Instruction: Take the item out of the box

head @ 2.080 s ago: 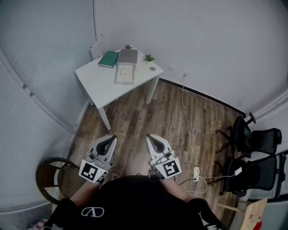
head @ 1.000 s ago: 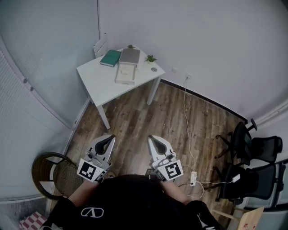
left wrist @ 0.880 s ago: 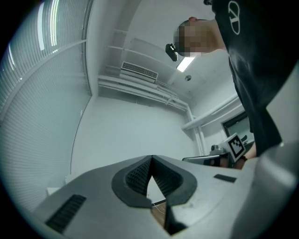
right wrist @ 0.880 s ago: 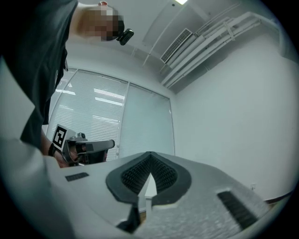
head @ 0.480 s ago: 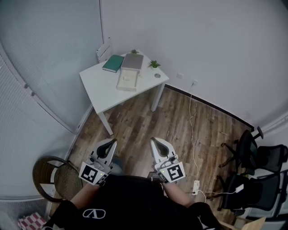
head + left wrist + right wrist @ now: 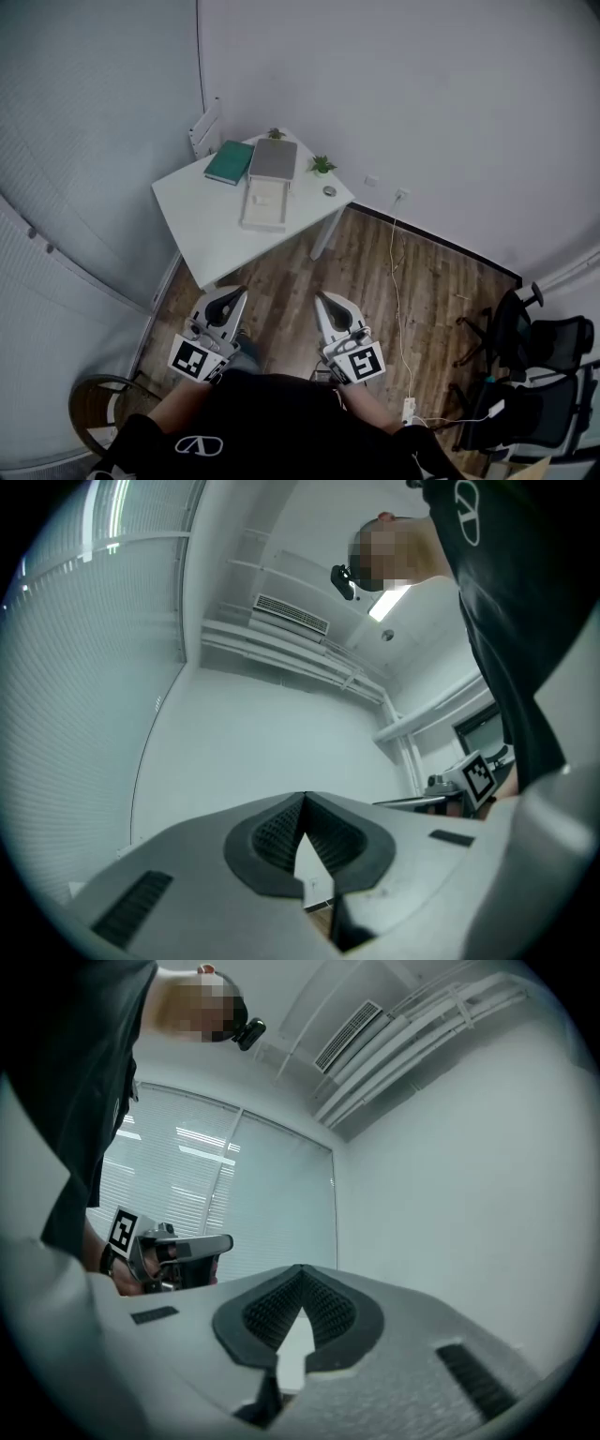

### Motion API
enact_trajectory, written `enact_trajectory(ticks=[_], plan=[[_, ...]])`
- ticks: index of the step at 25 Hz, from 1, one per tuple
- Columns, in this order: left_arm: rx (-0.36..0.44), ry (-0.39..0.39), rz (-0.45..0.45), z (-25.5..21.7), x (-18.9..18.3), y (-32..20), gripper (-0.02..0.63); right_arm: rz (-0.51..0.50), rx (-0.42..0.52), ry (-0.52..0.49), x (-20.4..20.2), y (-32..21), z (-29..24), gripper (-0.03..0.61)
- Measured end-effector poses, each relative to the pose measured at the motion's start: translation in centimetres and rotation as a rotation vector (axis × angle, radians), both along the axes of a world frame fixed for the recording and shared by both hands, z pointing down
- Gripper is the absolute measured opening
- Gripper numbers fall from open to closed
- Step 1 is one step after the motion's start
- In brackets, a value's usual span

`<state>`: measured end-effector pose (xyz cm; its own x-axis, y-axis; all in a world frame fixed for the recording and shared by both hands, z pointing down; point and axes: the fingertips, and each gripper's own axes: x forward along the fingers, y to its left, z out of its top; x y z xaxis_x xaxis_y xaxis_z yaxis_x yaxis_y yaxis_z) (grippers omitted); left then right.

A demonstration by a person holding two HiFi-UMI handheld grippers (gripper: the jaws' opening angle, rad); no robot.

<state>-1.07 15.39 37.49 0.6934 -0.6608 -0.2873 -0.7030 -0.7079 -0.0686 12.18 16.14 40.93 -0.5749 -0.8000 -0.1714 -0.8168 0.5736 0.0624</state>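
Observation:
A shallow cream box (image 6: 264,205) lies open on the white table (image 6: 202,225) far ahead in the head view; what it holds is too small to tell. Behind it sit a grey flat slab (image 6: 273,159), a green book (image 6: 229,161) and a small plant (image 6: 322,165). My left gripper (image 6: 232,294) and right gripper (image 6: 324,301) hang side by side over the wood floor, well short of the table. Both are shut and hold nothing. In the left gripper view the left gripper (image 6: 304,797) has its jaws meeting at the tip, pointing up at wall and ceiling. The right gripper (image 6: 301,1268) looks the same in the right gripper view.
A white chair (image 6: 203,127) stands behind the table against the wall. A wicker chair (image 6: 94,405) is at lower left and black office chairs (image 6: 539,345) are at the right. A white cable (image 6: 394,272) runs across the floor to a power strip (image 6: 410,410).
The table has come nearer and sits lower in the head view, and the office chairs have slid toward the right edge. Both grippers stay shut, side by side.

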Motion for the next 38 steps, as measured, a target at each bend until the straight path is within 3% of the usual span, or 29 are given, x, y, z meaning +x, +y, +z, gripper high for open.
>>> enact_trajectory(ticks=[8,14,25,28,38], plan=[[0.013,0.0,0.065,-1.3,-4.3,-14.8,0.005,0.053,0.005,0.039,-4.6,-13.8,-1.2,0.003],[-0.028,-0.006,0.105,-0.6,-5.9,-22.1,0.005,0.075,-0.02,0.076,-6.6,-21.1,-1.1,0.003],[-0.049,0.015,0.083,0.6,-6.8,-28.4,0.005,0.035,-0.012,0.114,-8.5,-28.7,-0.6,0.003],[-0.1,-0.018,0.076,2.1,-5.9,-29.3,0.005,0.008,-0.031,0.121,-7.8,-30.2,0.1,0.003],[-0.109,-0.022,-0.025,1.6,-3.6,-32.6,0.005,-0.102,-0.032,0.104,-5.8,-34.8,-0.1,0.003]])
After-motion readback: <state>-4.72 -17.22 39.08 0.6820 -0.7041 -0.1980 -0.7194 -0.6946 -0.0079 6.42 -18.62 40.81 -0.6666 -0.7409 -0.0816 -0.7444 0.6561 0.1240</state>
